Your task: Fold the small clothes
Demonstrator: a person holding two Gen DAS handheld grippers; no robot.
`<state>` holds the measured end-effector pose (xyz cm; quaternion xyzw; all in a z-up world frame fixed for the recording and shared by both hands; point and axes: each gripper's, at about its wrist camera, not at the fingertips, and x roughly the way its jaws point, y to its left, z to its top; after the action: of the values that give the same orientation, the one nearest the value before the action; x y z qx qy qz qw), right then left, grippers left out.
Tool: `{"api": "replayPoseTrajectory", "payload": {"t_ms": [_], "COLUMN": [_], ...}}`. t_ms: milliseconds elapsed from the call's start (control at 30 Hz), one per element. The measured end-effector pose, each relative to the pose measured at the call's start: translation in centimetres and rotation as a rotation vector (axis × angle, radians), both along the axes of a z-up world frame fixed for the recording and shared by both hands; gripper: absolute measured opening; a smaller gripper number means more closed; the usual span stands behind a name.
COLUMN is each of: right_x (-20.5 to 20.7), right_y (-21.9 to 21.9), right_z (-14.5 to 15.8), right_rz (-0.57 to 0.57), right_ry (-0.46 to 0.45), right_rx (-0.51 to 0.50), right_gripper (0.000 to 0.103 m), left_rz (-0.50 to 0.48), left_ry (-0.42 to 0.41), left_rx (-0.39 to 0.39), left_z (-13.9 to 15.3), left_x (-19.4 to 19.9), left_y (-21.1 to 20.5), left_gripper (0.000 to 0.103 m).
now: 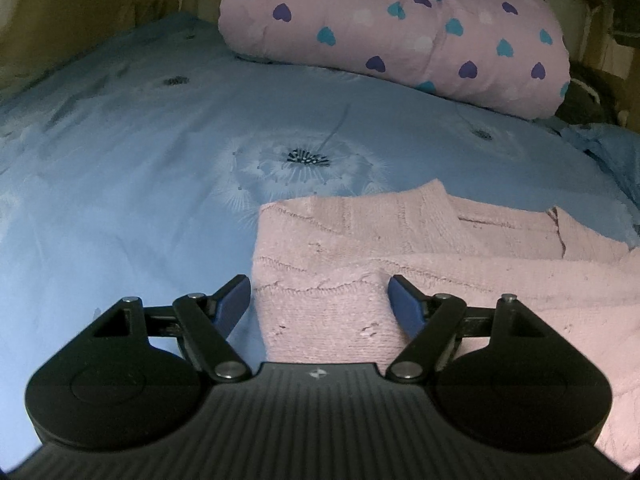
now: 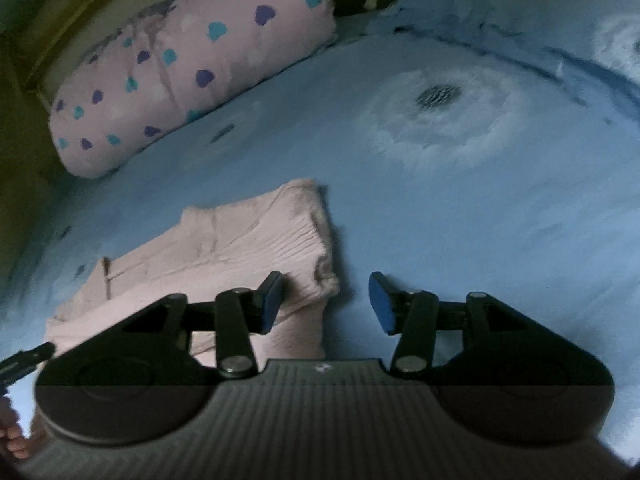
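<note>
A pink knit sweater (image 1: 360, 264) lies partly folded on the blue bed sheet (image 1: 140, 180). My left gripper (image 1: 320, 292) hovers open over the sweater's near left part; its blue pads stand wide apart and nothing is pinched between them. In the right wrist view the same sweater (image 2: 240, 240) lies left of centre, a ribbed cuff at its right edge. My right gripper (image 2: 325, 292) is open. Its left finger is over the knit and its right finger over bare sheet (image 2: 480, 220), and neither pad presses on the cuff.
A rolled pink quilt with heart prints (image 1: 400, 28) lies along the far side of the bed, also in the right wrist view (image 2: 180, 80). Bunched blue bedding (image 2: 520, 12) sits at the far right. A person's fingers (image 2: 12, 444) show at the lower left edge.
</note>
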<state>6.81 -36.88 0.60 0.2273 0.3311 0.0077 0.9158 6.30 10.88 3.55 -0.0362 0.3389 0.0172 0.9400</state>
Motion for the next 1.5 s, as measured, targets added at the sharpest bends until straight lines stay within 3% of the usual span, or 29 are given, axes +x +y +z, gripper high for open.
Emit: {"api": "replayPoseTrajectory", "payload": {"t_ms": [33,100,167,300,333,400,500,600,700,833,1000,1167,1267,1367,1500], "right_x": [-0.1,-0.1,-0.5,-2.0,-2.4,-2.3,-1.6,-2.1,-3.0,-3.1,-0.6,-0.5,-0.9,-2.2,-5.0], "right_y": [0.2,0.6,0.8,-0.6,-0.7,-0.4,0.6,2.2,3.4,4.8,6.8,7.3,7.4,7.4,8.4], "right_z": [0.1,0.6,1.5,3.5,3.7,3.1,1.1,2.4,3.9,3.9,1.0,0.1,0.8,1.6,3.4], "right_rz": [0.022,0.059,0.069,0.048,0.053,0.071,0.111,0.11,0.073,0.165,0.252,0.238,0.223,0.221,0.228], "right_ry": [-0.017,-0.045,-0.077,-0.088,-0.074,-0.005,0.113,0.061,-0.058,-0.124,-0.012,-0.053,-0.056,-0.09,-0.168], "right_rx": [0.009,0.008,0.021,0.153,0.141,0.023,-0.096,-0.252,-0.354,-0.338,-0.32,-0.365,-0.334,-0.334,-0.359], "right_gripper": [0.045,0.018,0.017,0.016,0.016,0.016,0.022,0.023,0.03,0.032,0.03,0.031,0.041,0.059,0.062], "left_rz": [-0.004,-0.012,-0.019,-0.022,-0.023,-0.022,-0.027,-0.032,-0.045,-0.083,-0.079,-0.079,-0.099,-0.11,-0.126], "left_ry": [-0.003,-0.01,-0.015,-0.021,-0.02,-0.021,-0.023,-0.018,-0.022,-0.014,-0.017,-0.018,-0.018,-0.034,-0.032], "left_rx": [0.009,0.032,0.053,0.071,0.068,0.069,0.08,0.084,0.087,0.114,0.14,0.14,0.18,0.207,0.196], "left_z": [0.0,0.1,0.1,0.0,0.0,0.1,0.1,0.4,0.9,0.4,-0.5,-0.3,0.4,1.3,2.7], "left_x": [-0.1,-0.2,-0.3,-0.4,-0.4,-0.4,-0.4,-0.5,-0.8,-1.0,-0.9,-1.1,-1.7,-3.1,-5.3], "left_y": [-0.1,-0.3,-0.6,-0.7,-0.7,-0.7,-0.8,-0.9,-1.1,-2.0,-2.4,-2.4,-2.9,-3.1,-3.5], "left_gripper": [0.08,0.08,0.08,0.08,0.081,0.081,0.081,0.081,0.081,0.081,0.085,0.085,0.085,0.085,0.085]}}
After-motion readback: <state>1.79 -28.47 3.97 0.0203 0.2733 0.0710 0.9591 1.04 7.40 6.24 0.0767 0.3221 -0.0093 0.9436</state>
